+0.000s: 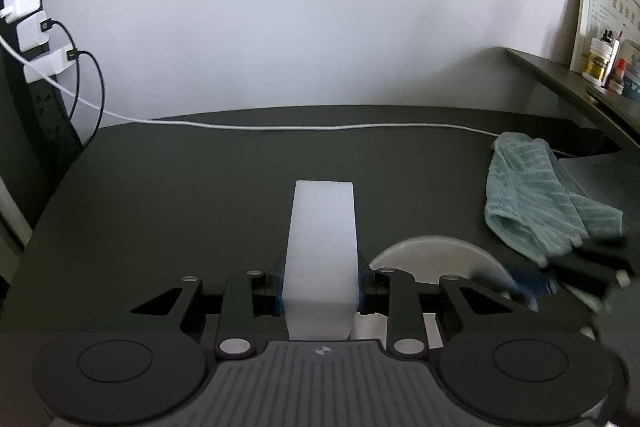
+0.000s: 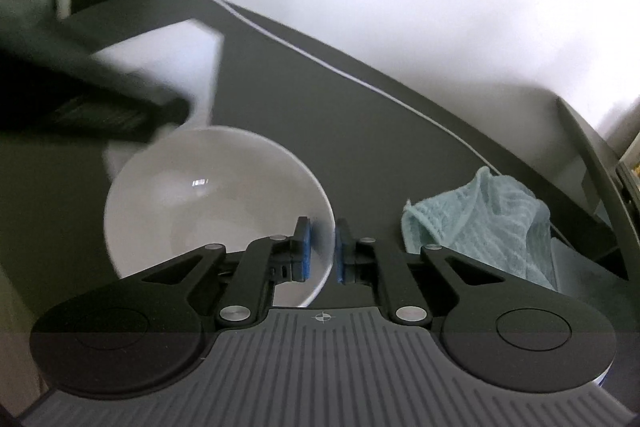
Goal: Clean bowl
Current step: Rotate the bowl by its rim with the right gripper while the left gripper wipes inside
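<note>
On the dark desk the white bowl sits upright just in front of the right hand-held gripper, whose blue-padded jaws straddle the bowl's near right rim, one pad inside the bowl and one outside. A narrow gap shows between the pads and the rim runs through it; I cannot tell whether they are pressing on it or only set around it. The left hand-held gripper is closed on a tall white block, translucent and waxy-looking with flat faces and square edges, held upright between its pads; what it is made of I cannot say, perhaps sponge or soap.

Judging by this, the cleaning has hardly begun. The bowl's inside looks smooth, glossy and bare, with one small highlight and no visible dirt, foam or water, and the block is not yet touching it. The pale teal cloth, a ribbed, soft terry towel with a stitched hem, lies crumpled on the desk to the right of the bowl, near it but apart, and untouched. Still to come, as I read it, are steadying the bowl, wiping its inside with block or cloth, and setting things down.

The bowl is round and thin-walled, probably ceramic or hard plastic, likely slippery against the matte desk. A white cable crosses the far side, well away from the work
</note>
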Motion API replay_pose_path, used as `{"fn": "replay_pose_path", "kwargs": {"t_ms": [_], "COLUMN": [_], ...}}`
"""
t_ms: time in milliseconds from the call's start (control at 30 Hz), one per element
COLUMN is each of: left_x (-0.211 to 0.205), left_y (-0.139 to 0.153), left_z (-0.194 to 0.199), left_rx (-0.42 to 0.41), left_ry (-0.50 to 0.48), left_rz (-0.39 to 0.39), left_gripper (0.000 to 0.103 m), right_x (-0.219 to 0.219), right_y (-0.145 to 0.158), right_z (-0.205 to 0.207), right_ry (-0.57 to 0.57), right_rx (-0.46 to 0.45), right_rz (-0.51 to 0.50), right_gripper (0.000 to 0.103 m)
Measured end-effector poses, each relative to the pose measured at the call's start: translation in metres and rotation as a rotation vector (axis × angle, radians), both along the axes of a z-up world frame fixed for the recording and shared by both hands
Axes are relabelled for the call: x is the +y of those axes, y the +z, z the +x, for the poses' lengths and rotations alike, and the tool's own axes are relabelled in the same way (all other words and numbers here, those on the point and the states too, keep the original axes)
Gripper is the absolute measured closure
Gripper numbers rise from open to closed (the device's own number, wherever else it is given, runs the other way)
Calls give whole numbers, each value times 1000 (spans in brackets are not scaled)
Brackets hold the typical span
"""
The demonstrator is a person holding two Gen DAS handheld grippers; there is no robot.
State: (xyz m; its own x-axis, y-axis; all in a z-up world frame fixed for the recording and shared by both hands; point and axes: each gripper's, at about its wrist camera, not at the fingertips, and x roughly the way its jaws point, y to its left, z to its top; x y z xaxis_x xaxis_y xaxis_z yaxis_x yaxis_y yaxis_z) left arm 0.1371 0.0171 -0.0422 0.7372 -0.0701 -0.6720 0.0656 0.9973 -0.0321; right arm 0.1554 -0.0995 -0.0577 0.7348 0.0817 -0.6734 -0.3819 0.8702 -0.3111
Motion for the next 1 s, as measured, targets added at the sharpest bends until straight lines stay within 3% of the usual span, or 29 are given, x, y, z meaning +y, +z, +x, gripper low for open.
{"fn": "replay_pose_path", "kwargs": {"t_ms": [200, 400, 467, 567, 733, 900, 1000], "left_x": [-1, -1, 0, 5, 21, 27, 24], "left_y": [1, -1, -1, 1, 6, 7, 6], "left_z": [-7, -2, -1, -1, -1, -2, -3], "left_rx": [7, -5, -6, -11, -19, -18, -12], "left_ry": [-8, 9, 9, 17, 44, 51, 44], "left_rz": [9, 13, 11, -5, -46, -78, -87], "left_gripper": [75, 75, 75, 75, 75, 75, 75], "right_x": [7, -10, -20, -31, -50, -45, -34], "right_y": [-4, 6, 15, 24, 29, 22, 14], "right_z": [12, 5, -3, -10, -13, -6, 0], "right_ry": [31, -5, -32, -80, -172, -185, -181], "right_rx": [-31, 57, 62, 71, 147, 207, 240], "right_rz": [-23, 99, 156, 209, 336, 358, 339], "right_gripper": [89, 88, 70, 59, 53, 52, 63]}}
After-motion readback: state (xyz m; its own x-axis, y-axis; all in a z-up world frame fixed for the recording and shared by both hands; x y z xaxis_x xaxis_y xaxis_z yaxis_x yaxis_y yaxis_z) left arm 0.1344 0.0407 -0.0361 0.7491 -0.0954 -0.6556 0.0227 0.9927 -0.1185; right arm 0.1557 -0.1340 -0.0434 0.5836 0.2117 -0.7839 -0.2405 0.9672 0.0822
